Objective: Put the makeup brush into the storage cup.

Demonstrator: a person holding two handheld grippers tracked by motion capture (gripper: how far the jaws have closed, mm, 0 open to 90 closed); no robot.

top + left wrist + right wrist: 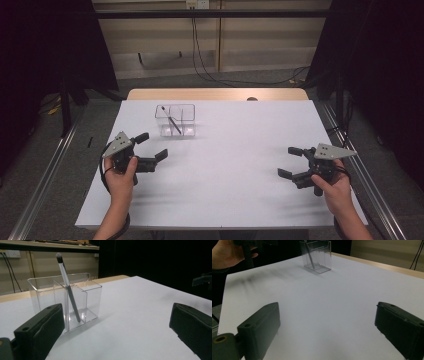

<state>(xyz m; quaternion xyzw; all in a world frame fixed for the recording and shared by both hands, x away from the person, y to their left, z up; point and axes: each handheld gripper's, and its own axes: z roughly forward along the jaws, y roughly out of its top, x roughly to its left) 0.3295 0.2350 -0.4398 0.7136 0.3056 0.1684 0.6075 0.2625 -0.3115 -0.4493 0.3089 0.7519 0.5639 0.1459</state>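
Here, from left to right: the left gripper, fingers released and empty, sits near the clear organizer, where the makeup brush leans in one compartment; the right gripper, likewise released, hovers well apart over the desk. Judged so, grasping has not begun.

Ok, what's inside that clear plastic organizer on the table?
The clear organizer holds one makeup brush, leaning with bristles up in a front compartment. The other compartments look empty; nothing is hidden, since the walls are see-through.
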